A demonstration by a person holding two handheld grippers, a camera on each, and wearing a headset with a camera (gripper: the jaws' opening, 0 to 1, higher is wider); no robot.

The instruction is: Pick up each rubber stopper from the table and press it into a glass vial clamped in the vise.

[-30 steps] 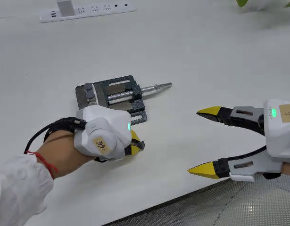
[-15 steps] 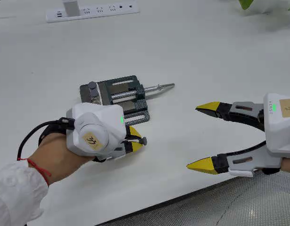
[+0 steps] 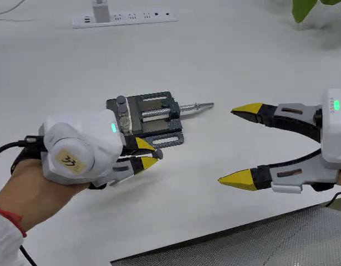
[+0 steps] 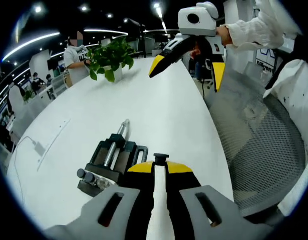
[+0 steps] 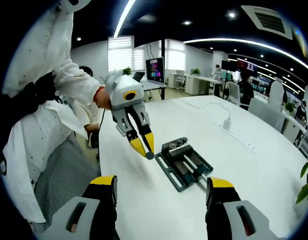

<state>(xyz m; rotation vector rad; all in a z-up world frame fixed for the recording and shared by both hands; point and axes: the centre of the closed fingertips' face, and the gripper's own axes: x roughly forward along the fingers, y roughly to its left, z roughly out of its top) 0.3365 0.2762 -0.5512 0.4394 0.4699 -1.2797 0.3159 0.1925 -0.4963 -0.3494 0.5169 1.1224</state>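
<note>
Spreading wide, the counter carries the vise. The right gripper hovers with jaws well apart. The left gripper, clamped on a rubber stopper, has lifted it off the counter beside the vise: pickup looks done, pressing comes next.

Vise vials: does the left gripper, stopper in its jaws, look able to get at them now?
Probably yes. The left gripper, shut on the stopper, sits close beside the vise with bare table between, and the open right gripper hangs well clear. Which vials are uncapped I cannot tell.
</note>
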